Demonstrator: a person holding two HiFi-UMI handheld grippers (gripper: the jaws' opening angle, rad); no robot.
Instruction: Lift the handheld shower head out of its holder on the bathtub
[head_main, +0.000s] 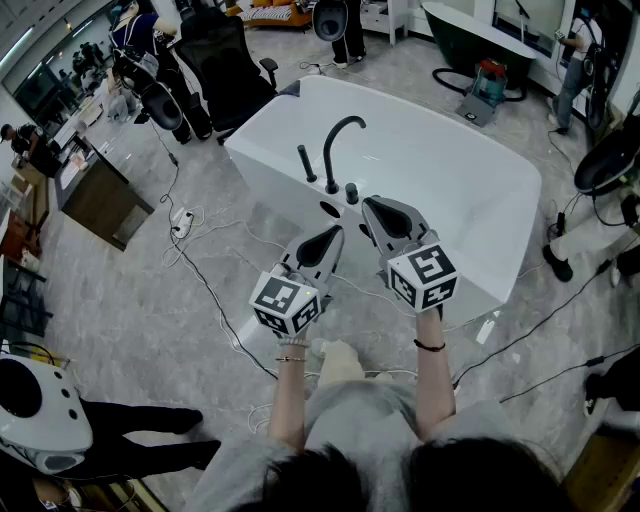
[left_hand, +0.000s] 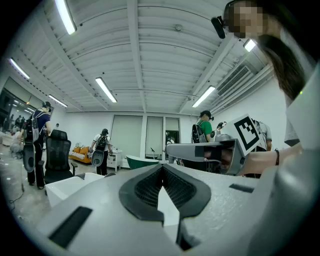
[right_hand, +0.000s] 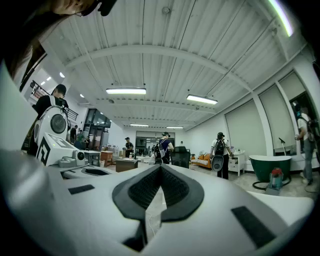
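A white bathtub stands ahead of me in the head view. On its near rim a curved black faucet rises, with the slim black handheld shower head upright in its holder to the left of it and a small black knob to the right. My left gripper and right gripper hover side by side just short of that rim, both shut and empty. In the left gripper view the left gripper has its jaws pressed together, as does the right gripper in its own view.
Cables trail over the floor left of the tub. A black office chair and a wooden desk stand at the left, a dark green tub and a red canister behind. Several people stand around the room.
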